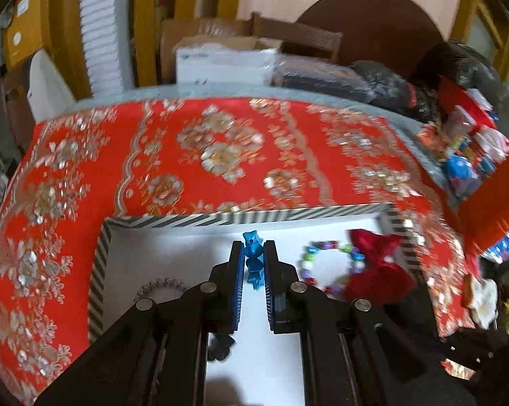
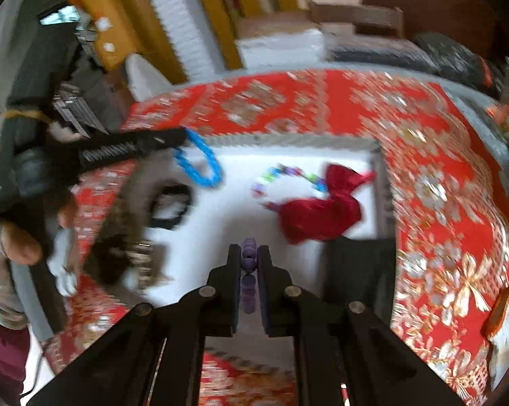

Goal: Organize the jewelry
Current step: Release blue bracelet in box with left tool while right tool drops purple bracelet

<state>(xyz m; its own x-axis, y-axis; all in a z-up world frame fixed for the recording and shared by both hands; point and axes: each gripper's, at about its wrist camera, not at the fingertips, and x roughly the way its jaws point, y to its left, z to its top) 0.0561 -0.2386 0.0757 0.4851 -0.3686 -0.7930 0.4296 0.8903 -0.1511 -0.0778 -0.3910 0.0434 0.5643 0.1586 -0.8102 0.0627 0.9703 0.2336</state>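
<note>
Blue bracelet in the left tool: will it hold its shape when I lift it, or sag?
Probably sags: the blue bracelet hangs from the left tool as a drooping loop. It looks like separate chunky beads, so likely light. The pads pinch only a few beads, so it may swing.

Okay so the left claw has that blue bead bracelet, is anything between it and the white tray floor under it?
Nothing visible. The left claw holds the blue bracelet over a bare patch of the tray. The multicolored bracelet and red pouch lie to its right, a grey bracelet to its left.
</note>
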